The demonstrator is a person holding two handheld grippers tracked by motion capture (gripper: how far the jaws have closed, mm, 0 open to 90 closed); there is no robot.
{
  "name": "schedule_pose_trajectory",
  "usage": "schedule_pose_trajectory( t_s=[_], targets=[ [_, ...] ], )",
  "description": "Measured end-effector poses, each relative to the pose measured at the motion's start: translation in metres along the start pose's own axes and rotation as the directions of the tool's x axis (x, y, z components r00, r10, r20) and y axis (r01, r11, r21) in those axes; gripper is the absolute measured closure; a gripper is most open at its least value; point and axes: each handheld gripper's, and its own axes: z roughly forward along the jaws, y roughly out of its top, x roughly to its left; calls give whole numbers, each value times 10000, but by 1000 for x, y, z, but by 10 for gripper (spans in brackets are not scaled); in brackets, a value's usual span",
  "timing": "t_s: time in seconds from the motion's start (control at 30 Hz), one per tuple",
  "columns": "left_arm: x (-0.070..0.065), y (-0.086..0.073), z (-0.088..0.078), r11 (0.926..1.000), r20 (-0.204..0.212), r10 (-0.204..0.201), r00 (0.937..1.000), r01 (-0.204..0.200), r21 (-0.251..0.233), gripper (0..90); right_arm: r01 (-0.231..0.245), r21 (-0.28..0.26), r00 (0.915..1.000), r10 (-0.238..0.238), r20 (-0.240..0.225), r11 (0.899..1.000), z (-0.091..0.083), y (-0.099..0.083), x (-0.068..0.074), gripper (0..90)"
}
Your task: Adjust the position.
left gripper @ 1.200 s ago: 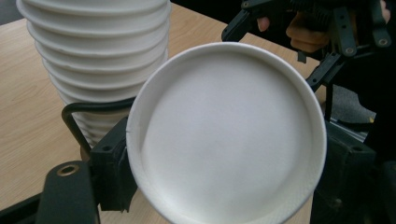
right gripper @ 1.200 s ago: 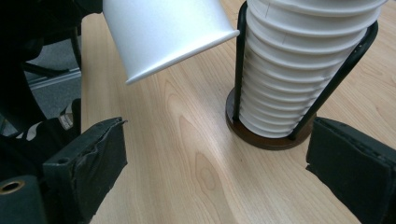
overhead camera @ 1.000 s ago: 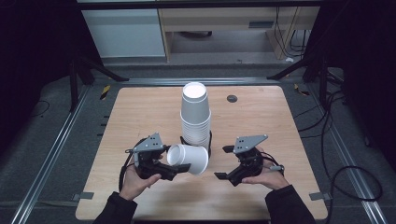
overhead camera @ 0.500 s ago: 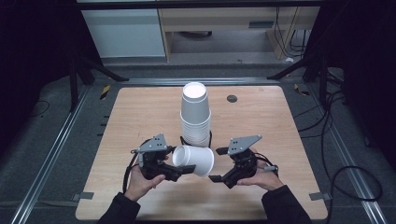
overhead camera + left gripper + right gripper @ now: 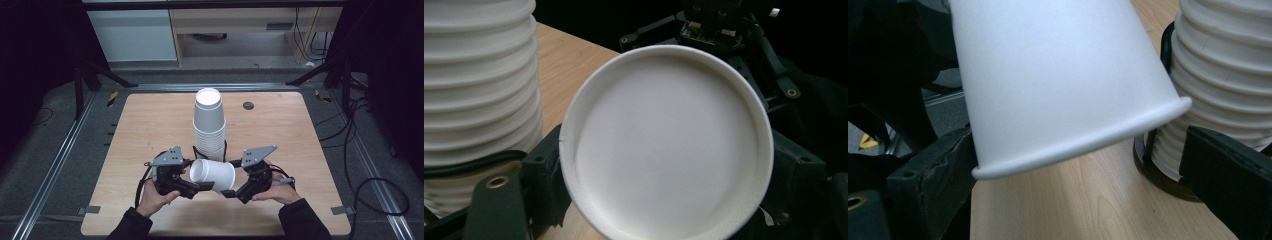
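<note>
A single white paper cup (image 5: 212, 174) lies on its side in the air between my two grippers, just in front of the tall stack of white cups (image 5: 209, 125). My left gripper (image 5: 202, 182) is shut on the cup's base end; the left gripper view has the round base (image 5: 666, 145) between both jaws. My right gripper (image 5: 231, 187) stands at the cup's mouth end. In the right gripper view the rolled rim (image 5: 1083, 145) sits between the jaws with a gap on the right side. Those jaws have just been opening and do not press the cup.
The stack (image 5: 1228, 65) stands in a black ring holder (image 5: 1158, 175) at the middle of the wooden table (image 5: 300, 130). A small dark disc (image 5: 248, 105) lies on the table at the back right. Metal rails run along both table sides.
The left gripper and the cup have shifted slightly right. The right gripper has edged left, so its jaws now stand around the cup's mouth end.
</note>
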Motion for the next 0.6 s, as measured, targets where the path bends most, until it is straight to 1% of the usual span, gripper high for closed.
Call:
schedule_pose_trajectory(
  t_s=[0.2, 0.47, 0.6],
  targets=[
    [-2, 0, 1, 10000, 114, 30, 9999, -30, -16, 211, 62, -133, 9995, -66, -296, 9999, 2, 1, 1, 33],
    [-3, 1, 2, 9999, 295, 39, 9996, -35, -134, 211, 69, -204, 9984, -80, -567, 9998, 6, 1, 2, 43],
    [-4, 1, 2, 9999, 356, 82, 9993, -77, -119, 212, 52, -238, 9975, -68, -707, 9997, 9, 1, 2, 47]
  ],
)
